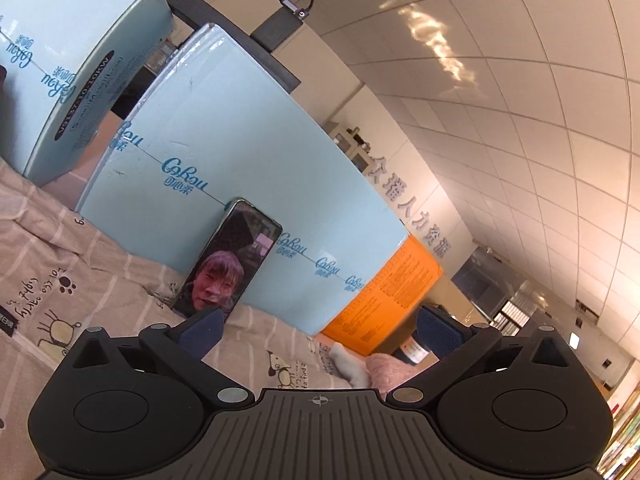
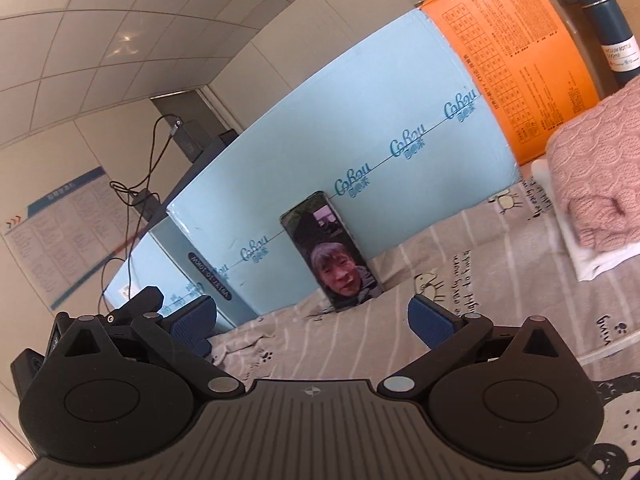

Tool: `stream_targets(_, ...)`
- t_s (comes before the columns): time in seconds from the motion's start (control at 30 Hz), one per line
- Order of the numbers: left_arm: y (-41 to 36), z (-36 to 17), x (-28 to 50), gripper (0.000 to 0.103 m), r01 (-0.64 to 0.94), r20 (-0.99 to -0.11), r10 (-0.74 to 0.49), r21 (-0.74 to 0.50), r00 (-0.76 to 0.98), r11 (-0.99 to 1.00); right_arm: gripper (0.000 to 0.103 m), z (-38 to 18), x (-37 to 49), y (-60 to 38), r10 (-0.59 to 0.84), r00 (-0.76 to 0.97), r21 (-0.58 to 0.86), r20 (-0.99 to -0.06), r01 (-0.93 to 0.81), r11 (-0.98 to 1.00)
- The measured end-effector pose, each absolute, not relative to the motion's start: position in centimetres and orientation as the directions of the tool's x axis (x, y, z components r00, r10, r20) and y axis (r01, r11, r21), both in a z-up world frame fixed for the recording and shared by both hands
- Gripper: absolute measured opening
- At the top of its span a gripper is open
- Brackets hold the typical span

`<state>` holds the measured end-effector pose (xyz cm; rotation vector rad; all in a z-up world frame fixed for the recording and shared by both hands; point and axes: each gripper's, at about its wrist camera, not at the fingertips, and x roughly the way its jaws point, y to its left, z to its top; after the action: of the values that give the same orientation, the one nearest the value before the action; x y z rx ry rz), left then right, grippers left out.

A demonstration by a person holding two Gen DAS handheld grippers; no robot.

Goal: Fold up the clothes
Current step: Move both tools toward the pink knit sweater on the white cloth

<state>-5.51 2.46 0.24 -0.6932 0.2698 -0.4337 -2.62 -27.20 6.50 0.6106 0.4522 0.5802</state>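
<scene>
Folded pink cable-knit sweater (image 2: 596, 184) stacked on a white folded garment (image 2: 592, 260), lying at the right of the beige cartoon-print sheet (image 2: 460, 280), near the orange carton (image 2: 516, 48). Likely soft, light, floppy; best pinched at a hem or edge. Long axis unclear, partly cropped. Left tool (image 1: 320, 330) and right tool (image 2: 312, 322) both spread, empty, facing a black phone (image 2: 334, 252) propped against a pale blue box (image 2: 320, 140).

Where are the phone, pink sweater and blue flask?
phone (image 2: 334, 252): right wrist view, middle of the screen.
pink sweater (image 2: 596, 168): right wrist view, knit top face.
blue flask (image 2: 610, 28): right wrist view, middle of the body.
</scene>
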Motion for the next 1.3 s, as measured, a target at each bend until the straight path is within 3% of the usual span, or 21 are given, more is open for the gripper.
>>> stream_targets(0.13,2.9,0.2,-6.0,0.102,0.300,-0.081,-0.464,-0.664,0.882,0.685,0.098,6.6,-2.3,-25.3,0.666,0.717,0.678,-0.205,-0.386,0.625)
stream_targets(0.23,2.5,0.2,-6.1,0.089,0.324,-0.070,-0.477,-0.647,0.876,0.690,0.072,6.8,-2.5,-24.2,0.671,0.712,0.668,-0.206,-0.398,0.628)
stream_targets(0.27,2.3,0.2,-6.3,0.077,0.334,-0.068,-0.480,-0.634,0.875,0.697,0.056,6.8,-2.5,-24.0,0.675,0.709,0.663,-0.206,-0.406,0.629)
stream_targets(0.3,2.1,0.3,-6.3,0.071,0.338,-0.070,-0.480,-0.623,0.874,0.705,0.050,6.8,-2.5,-23.8,0.680,0.704,0.658,-0.207,-0.415,0.629)
stream_targets(0.37,1.7,0.3,-6.5,0.053,0.350,-0.076,-0.488,-0.602,0.870,0.718,0.027,6.8,-2.6,-23.6,0.686,0.698,0.654,-0.205,-0.424,0.627)
stream_targets(0.43,1.5,0.2,-6.6,0.041,0.357,-0.075,-0.489,-0.589,0.869,0.725,0.014,6.7,-2.7,-23.5,0.696,0.691,0.645,-0.195,-0.445,0.622)
stream_targets(0.53,1.1,0.1,-6.8,0.025,0.370,-0.075,-0.495,-0.572,0.866,0.733,0.006,6.9,-3.1,-23.6,0.694,0.697,0.631,-0.179,-0.460,0.625)
stream_targets(0.77,-0.2,0.2,-7.3,0.000,0.394,-0.073,-0.506,-0.539,0.859,0.745,0.004,7.3,-4.0,-23.9,0.691,0.705,0.615,-0.162,-0.475,0.629)
stream_targets(1.0,-1.3,0.6,-7.4,0.000,0.402,-0.090,-0.514,-0.515,0.853,0.757,0.007,7.4,-4.8,-24.7,0.670,0.722,0.610,-0.171,-0.456,0.648)
stream_targets(1.03,-1.5,0.6,-7.4,0.004,0.399,-0.097,-0.512,-0.511,0.854,0.762,0.009,7.4,-4.9,-24.8,0.660,0.729,0.610,-0.179,-0.444,0.656)
stream_targets(1.07,-1.6,0.7,-7.3,0.009,0.399,-0.102,-0.513,-0.507,0.852,0.764,0.023,7.4,-5.0,-25.0,0.651,0.736,0.610,-0.186,-0.433,0.664)
stream_targets(1.1,-1.8,0.8,-7.2,0.013,0.395,-0.111,-0.509,-0.501,0.853,0.770,0.031,7.4,-5.1,-25.2,0.642,0.743,0.609,-0.187,-0.425,0.670)
stream_targets(1.17,-2.0,0.8,-6.9,0.048,0.376,-0.124,-0.494,-0.500,0.861,0.780,0.040,7.5,-5.3,-25.5,0.629,0.755,0.607,-0.186,-0.415,0.677)
stream_targets(1.23,-2.2,0.7,-6.4,0.059,0.357,-0.129,-0.475,-0.500,0.871,0.789,0.044,7.5,-5.5,-26.0,0.615,0.767,0.604,-0.184,-0.405,0.686)
stream_targets(1.3,-2.4,0.7,-5.6,0.060,0.342,-0.153,-0.468,-0.497,0.870,0.798,0.049,7.5,-5.8,-26.6,0.591,0.785,0.596,-0.188,-0.387,0.703)
